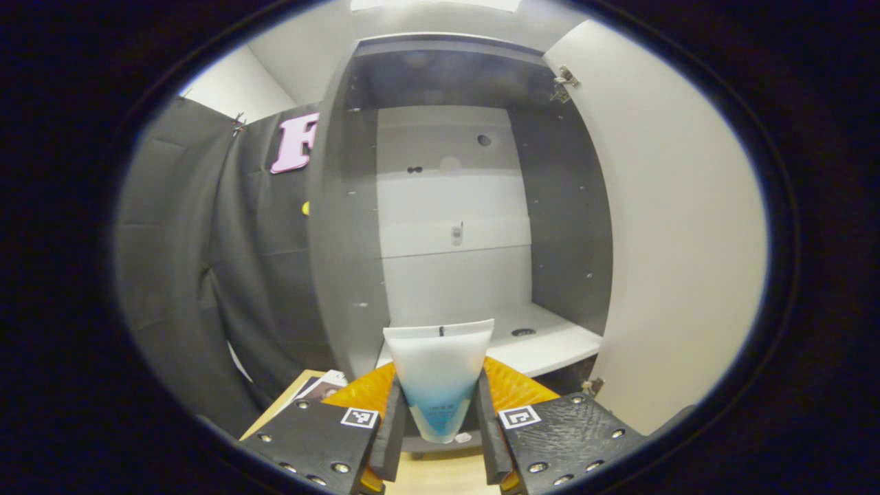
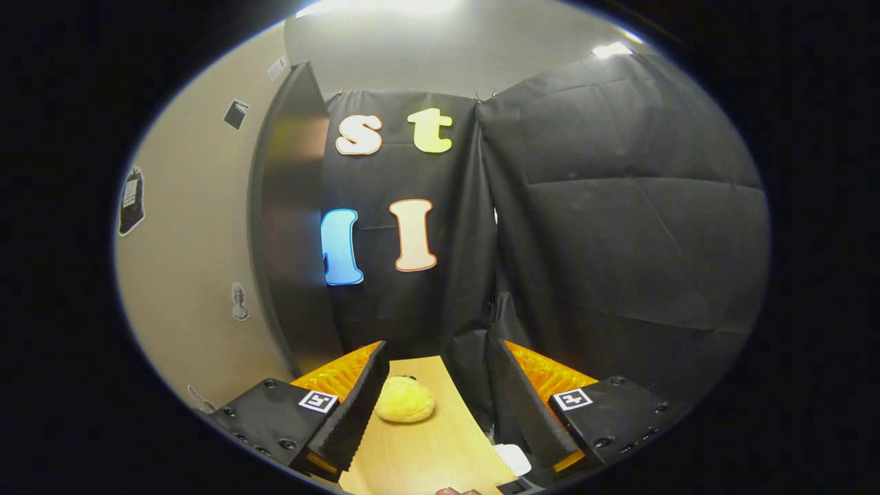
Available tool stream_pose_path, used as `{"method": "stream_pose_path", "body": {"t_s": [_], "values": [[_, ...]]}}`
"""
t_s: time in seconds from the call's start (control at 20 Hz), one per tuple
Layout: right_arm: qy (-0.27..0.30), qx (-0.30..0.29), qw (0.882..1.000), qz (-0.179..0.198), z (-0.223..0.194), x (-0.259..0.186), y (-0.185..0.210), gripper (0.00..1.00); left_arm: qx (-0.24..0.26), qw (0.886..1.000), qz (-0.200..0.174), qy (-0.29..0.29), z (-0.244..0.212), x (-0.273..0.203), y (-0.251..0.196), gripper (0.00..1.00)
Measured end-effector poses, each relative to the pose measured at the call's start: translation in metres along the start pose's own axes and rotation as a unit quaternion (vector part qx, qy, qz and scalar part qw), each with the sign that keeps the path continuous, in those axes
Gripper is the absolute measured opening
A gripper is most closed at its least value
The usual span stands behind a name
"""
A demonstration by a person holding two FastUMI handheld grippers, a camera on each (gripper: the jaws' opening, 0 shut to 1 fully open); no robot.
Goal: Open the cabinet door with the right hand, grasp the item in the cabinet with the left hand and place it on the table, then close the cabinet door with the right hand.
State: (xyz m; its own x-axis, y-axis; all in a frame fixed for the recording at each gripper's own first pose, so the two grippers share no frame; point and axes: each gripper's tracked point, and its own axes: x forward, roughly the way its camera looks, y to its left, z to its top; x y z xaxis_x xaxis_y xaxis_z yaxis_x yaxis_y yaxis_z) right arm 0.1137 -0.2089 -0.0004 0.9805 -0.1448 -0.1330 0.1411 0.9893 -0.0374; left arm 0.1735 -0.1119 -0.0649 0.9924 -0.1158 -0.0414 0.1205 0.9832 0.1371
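Left tool (image 1: 440, 419) clenched the white-and-blue squeeze tube (image 1: 438, 378), held ahead of the open grey cabinet (image 1: 344, 275), evidently for transfer to the wooden table (image 2: 426, 447). Right tool (image 2: 433, 405) stood released, apparently awaiting door closure.

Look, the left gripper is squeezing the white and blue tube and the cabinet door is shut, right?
Not quite. The left gripper does squeeze the tube, but the cabinet door is open: the left gripper view shows it swung wide, with the bare shelf inside.
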Motion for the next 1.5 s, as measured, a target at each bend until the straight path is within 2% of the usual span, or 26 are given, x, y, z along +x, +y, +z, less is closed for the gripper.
{"method": "stream_pose_path", "body": {"t_s": [0.4, 0.65, 0.85, 0.9, 1.0, 1.2, 1.4, 1.5], "values": [[0.015, -0.016, 1.000, 0.015, -0.023, -0.020, 0.012, 0.98, -0.044, 0.997, 0.066, 0.012, -0.091, -0.057, 0.058, 0.48], [0.057, -0.049, 0.997, 0.014, -0.054, -0.025, 0.008, 0.98, -0.066, 0.992, 0.104, 0.003, -0.167, -0.078, 0.080, 0.51], [0.077, -0.088, 0.993, 0.028, -0.066, -0.026, 0.014, 0.98, -0.057, 0.993, 0.099, 0.005, -0.225, -0.083, 0.072, 0.50], [0.085, -0.089, 0.992, 0.039, -0.071, -0.029, 0.015, 0.93, -0.055, 0.994, 0.095, 0.006, -0.232, -0.081, 0.069, 0.50], [0.100, -0.070, 0.991, 0.050, -0.082, -0.034, 0.013, 0.98, -0.054, 0.995, 0.089, 0.010, -0.260, -0.085, 0.060, 0.50], [0.120, -0.005, 0.993, 0.015, -0.104, -0.033, -0.011, 0.98, -0.057, 0.994, 0.083, 0.031, -0.303, -0.090, 0.051, 0.49], [0.122, 0.054, 0.991, -0.022, -0.117, -0.032, -0.034, 0.98, -0.052, 0.994, 0.086, 0.038, -0.318, -0.090, 0.053, 0.49], [0.114, 0.052, 0.992, -0.029, -0.117, -0.033, -0.037, 0.98, -0.055, 0.994, 0.086, 0.033, -0.318, -0.090, 0.053, 0.49]]}}
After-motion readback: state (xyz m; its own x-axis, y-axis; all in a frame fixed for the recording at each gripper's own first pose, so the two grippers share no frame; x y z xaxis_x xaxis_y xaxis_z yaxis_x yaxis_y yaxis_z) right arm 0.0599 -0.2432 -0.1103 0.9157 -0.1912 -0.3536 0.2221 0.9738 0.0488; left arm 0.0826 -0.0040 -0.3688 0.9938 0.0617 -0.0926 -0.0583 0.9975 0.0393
